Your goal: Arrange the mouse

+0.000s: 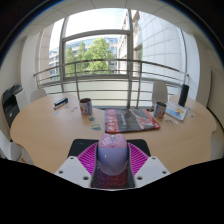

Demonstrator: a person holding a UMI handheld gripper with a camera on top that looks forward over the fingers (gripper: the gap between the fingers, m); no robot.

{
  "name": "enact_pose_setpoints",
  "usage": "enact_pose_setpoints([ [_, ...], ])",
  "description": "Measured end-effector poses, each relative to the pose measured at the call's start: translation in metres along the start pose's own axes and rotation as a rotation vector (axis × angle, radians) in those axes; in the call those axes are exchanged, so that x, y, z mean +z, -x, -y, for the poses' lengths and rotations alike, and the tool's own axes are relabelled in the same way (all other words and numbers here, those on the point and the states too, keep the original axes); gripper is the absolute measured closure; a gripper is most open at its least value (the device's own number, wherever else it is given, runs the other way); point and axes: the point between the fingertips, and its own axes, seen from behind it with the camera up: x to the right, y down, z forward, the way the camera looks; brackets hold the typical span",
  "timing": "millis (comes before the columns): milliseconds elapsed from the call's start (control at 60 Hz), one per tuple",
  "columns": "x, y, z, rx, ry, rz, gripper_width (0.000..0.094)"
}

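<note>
We look out over a wide, pale wooden desk [50, 125] whose far edge curves along in front of a railing [110, 68] and tall windows [95, 45] with trees and buildings behind them. Most of the desk surface on our left side lies bare, so there is open room there, while things gather along the far edge and toward the right. A dark can [86, 107] stands upright near the far edge, and a small dark flat object [60, 101] lies further left of it, well apart. A magazine [130, 120] with a reddish cover lies flat just beyond the gripper, a second dark cup [160, 109] stands to its right, and a light blue box [176, 113] sits near that cup by the desk's right edge. A black chair back [12, 103] shows at the far left. Close to us, the gripper [111, 172] has its two pink pads [90, 160] set against either side of a grey mouse [111, 156]; both fingers appear to press on it, so we read it as closed around the mouse. The mouse sits over a dark mat [82, 146] at the near edge of the desk.
</note>
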Motion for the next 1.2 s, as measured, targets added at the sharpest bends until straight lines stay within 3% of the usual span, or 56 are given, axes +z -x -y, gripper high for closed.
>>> enact_pose_setpoints([
  [267,0.063,0.016,-0.078,0.043,0.2,0.022,0.0361],
  [367,0.051,0.013,-0.066,-0.015,0.174,-0.001,0.0079],
  [400,0.044,0.012,-0.06,-0.033,0.165,-0.009,0.0113],
  [717,-0.09,0.023,-0.025,-0.032,0.063,-0.099,0.009],
  [967,-0.198,0.04,-0.036,-0.05,0.033,-0.143,0.0093],
  [1200,-0.241,0.05,-0.043,-0.04,0.011,-0.156,0.009],
])
